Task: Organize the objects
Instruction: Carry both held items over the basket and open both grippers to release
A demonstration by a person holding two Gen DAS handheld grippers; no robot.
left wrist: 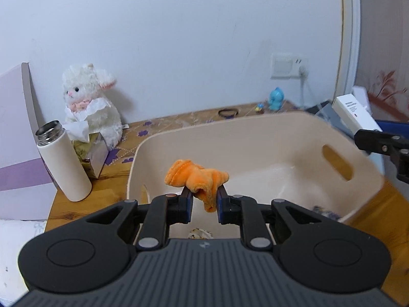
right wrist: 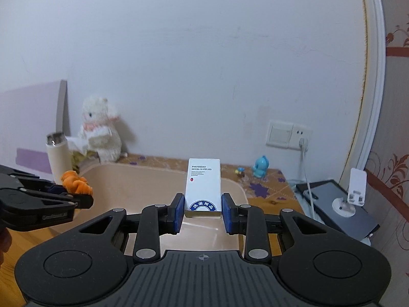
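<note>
A domestic room, most likely a bedroom, is indicated. A white plush rabbit [left wrist: 90,102] is seated at the left of the frame against a plain painted wall. A wooden bench [left wrist: 115,179] is covered by a patterned cloth with purple flowers. A wall switch with socket [right wrist: 288,134] is fitted at lower right, and floral wallpaper [right wrist: 393,102] is seen along the right edge. A small blue toy figure [left wrist: 276,99] is noted.
</note>
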